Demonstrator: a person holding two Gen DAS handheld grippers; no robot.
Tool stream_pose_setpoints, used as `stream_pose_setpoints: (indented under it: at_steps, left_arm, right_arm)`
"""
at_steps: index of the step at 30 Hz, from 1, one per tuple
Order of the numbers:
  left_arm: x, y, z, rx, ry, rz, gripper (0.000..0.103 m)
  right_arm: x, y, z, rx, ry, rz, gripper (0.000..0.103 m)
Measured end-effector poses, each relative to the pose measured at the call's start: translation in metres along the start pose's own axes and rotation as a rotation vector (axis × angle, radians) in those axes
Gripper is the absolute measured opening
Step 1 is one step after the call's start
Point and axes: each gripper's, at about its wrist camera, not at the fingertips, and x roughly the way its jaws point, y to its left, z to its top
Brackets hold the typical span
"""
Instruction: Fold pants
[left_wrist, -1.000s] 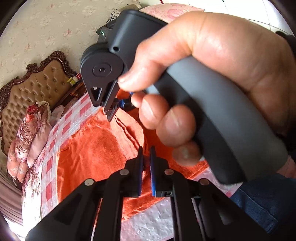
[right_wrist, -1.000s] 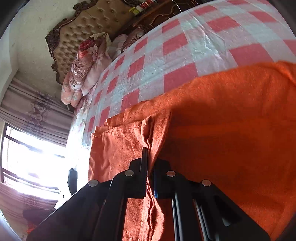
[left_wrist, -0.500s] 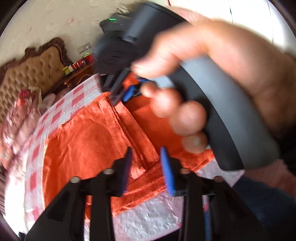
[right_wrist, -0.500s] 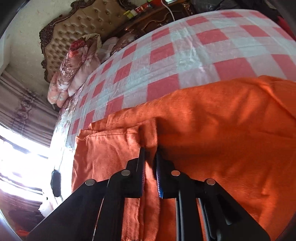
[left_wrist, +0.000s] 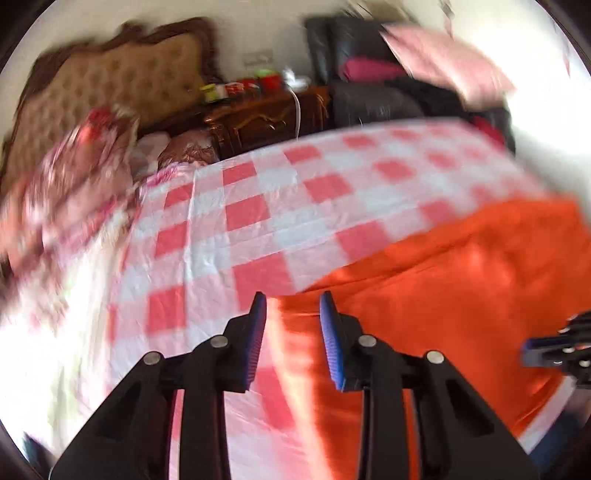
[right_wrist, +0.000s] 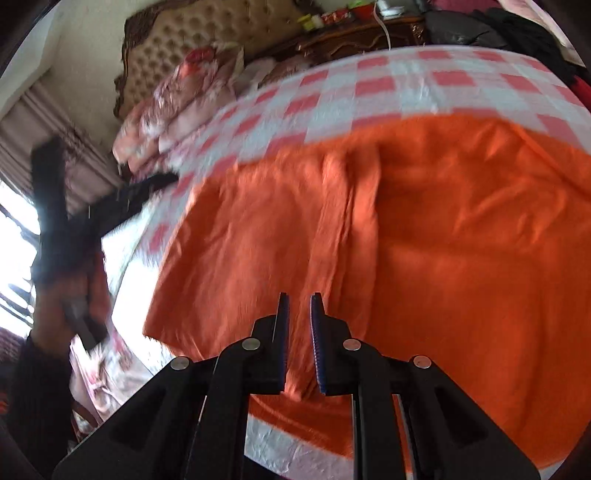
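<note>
Left hand-held gripper (left_wrist: 293, 306) has swung off the pants (left_wrist: 461, 280), jaws narrowing, empty.

Heavy motion smear across both fisheye views, worst at nine o'clock; window (right_wrist: 14, 236) glare blows out white, edges bend and go dark.

The bed (left_wrist: 258, 206) wore a red-and-white checked sheet (right_wrist: 369, 88). Orange pants (right_wrist: 424, 240) lay spread on it, with floral bedding (right_wrist: 177, 99) heaped by the headboard (left_wrist: 122, 81).
</note>
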Motion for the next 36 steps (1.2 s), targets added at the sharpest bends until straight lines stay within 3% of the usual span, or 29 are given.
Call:
stream_pose_setpoints:
  at_steps: [3,5,6,7,8,11,15,17,19,21,25,30,32,34,36]
  left_arm:
    - [0.014,-0.019,-0.001,0.277,0.087,-0.031,0.031]
    - [0.027,-0.026,-0.005,0.374,0.126,-0.025,0.029]
    - [0.036,-0.024,-0.004,0.386,0.146,-0.012,0.021]
    - [0.045,-0.022,-0.004,0.373,0.17,-0.044,0.003]
    - [0.051,-0.023,-0.004,0.362,0.179,-0.058,0.001]
    - [0.059,-0.008,0.006,0.243,0.157,-0.087,0.0]
    - [0.064,-0.005,0.005,0.169,0.153,-0.021,0.0]
    - [0.042,-0.012,0.01,0.135,0.08,-0.049,0.0]
    - [0.015,-0.032,0.015,0.144,0.021,-0.159,0.006]
    - [0.001,-0.06,0.018,0.224,0.01,-0.26,0.038]
    - [0.002,-0.107,0.027,0.364,0.008,-0.349,0.039]
    - [0.02,-0.125,0.041,0.3,0.076,-0.408,0.039]
    - [0.027,-0.13,0.044,0.249,0.106,-0.4,0.035]
    - [0.038,-0.135,0.043,0.238,0.133,-0.367,0.016]
    - [0.04,-0.138,0.043,0.229,0.134,-0.348,0.007]
  right_arm:
    - [-0.002,0.005,-0.003,-0.041,-0.013,-0.025,0.016]
    - [-0.002,0.001,-0.002,-0.016,-0.005,0.002,0.015]
    - [-0.002,0.0,-0.001,-0.02,-0.002,0.001,0.014]
    - [-0.002,0.001,-0.001,-0.033,-0.001,-0.005,0.012]
    - [-0.001,0.001,0.0,-0.039,0.0,-0.009,0.012]
    - [-0.001,0.002,-0.001,-0.045,0.008,-0.017,0.01]
    - [-0.001,-0.003,-0.001,-0.02,0.015,0.002,0.008]
    - [-0.002,-0.008,-0.001,0.013,0.015,0.027,0.008]
    - [-0.006,-0.017,-0.004,0.083,0.005,0.081,0.012]
    - [-0.012,-0.022,-0.006,0.122,-0.017,0.108,0.017]
    - [-0.026,-0.033,-0.012,0.187,-0.062,0.158,0.017]
    - [-0.036,-0.05,-0.016,0.25,-0.087,0.141,0.017]
    - [-0.033,-0.054,-0.016,0.251,-0.076,0.117,0.017]
    - [-0.026,-0.058,-0.018,0.257,-0.058,0.115,0.017]
    - [-0.028,-0.058,-0.018,0.242,-0.061,0.109,0.017]
